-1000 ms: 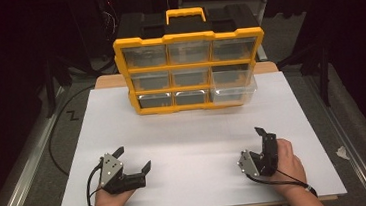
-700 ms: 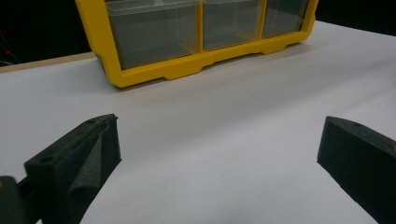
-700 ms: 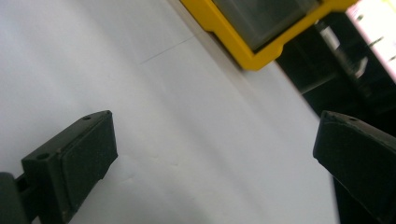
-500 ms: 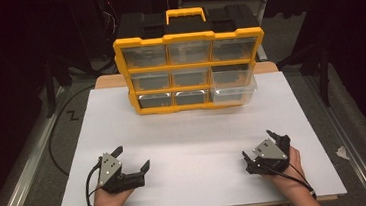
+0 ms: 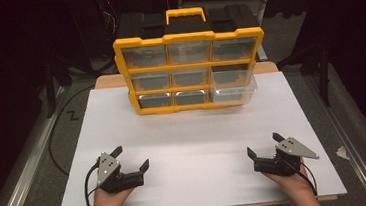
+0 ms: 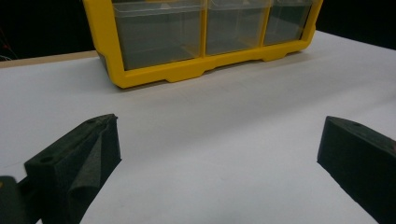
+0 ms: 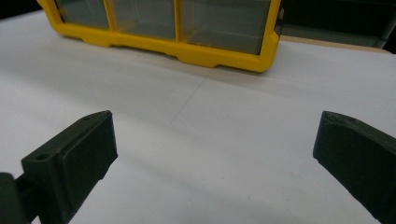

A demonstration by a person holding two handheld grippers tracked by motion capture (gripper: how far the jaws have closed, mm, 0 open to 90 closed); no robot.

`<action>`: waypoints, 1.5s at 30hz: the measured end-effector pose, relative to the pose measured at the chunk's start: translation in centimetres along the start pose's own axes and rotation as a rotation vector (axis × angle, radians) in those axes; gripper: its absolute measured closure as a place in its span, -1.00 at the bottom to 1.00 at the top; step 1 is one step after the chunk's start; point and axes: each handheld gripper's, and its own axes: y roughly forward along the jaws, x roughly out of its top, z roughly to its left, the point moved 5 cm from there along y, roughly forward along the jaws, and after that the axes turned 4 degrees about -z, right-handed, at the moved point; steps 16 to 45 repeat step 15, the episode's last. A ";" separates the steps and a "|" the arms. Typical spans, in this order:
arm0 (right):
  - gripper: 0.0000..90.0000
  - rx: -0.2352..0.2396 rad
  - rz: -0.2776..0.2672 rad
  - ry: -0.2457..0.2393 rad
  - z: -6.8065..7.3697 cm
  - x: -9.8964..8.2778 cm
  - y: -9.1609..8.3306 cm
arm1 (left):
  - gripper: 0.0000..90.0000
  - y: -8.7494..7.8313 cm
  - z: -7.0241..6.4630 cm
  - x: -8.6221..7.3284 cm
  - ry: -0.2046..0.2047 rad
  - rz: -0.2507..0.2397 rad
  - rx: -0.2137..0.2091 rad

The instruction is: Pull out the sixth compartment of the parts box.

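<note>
A: Fingers (image 6: 70, 163) of the left gripper (image 5: 131, 157): recorded as spread wide, nothing held between them. Position: near edge of the white board (image 5: 193, 132), left side, low over it.

B: Right gripper (image 5: 263, 145): entered likewise, jaws parted and empty, near edge, right side. Each gripper is held in a hand (image 5: 109, 202) at the bottom of the high view.

A: Between grippers and cabinet: bare white surface is noted, nothing lying on it.

B: Yellow drawer cabinet (image 5: 191, 72): listed upright at the far end of the board, well apart from both grippers. Three rows of three clear drawers are counted, with a yellow handle (image 5: 185, 15) on top.

A: Bottom-right drawer (image 5: 233, 91): seen pulled partly forward of the frame; the others are shown flush. Contents cannot be made out.

B: Step in hand, as judged: the start, before any contact; both grippers are pointed at the cabinet's bottom row.

A: Next move, as judged: a forward reach across the board is called for, one gripper to be brought level with a drawer front and closed on its lip, the frame perhaps to be steadied by the other.
</note>
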 end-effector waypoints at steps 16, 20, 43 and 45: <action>-0.98 0.010 -0.030 -0.010 -0.2 0.2 0.1 | -1.00 0.2 -0.1 -0.4 0.020 0.030 0.016; -0.98 0.010 -0.030 -0.010 -0.2 0.2 0.1 | -1.00 0.2 -0.1 -0.4 0.020 0.030 0.016; -0.98 0.010 -0.030 -0.010 -0.2 0.2 0.1 | -1.00 0.2 -0.1 -0.4 0.020 0.030 0.016; -0.98 0.010 -0.030 -0.010 -0.2 0.2 0.1 | -1.00 0.2 -0.1 -0.4 0.020 0.030 0.016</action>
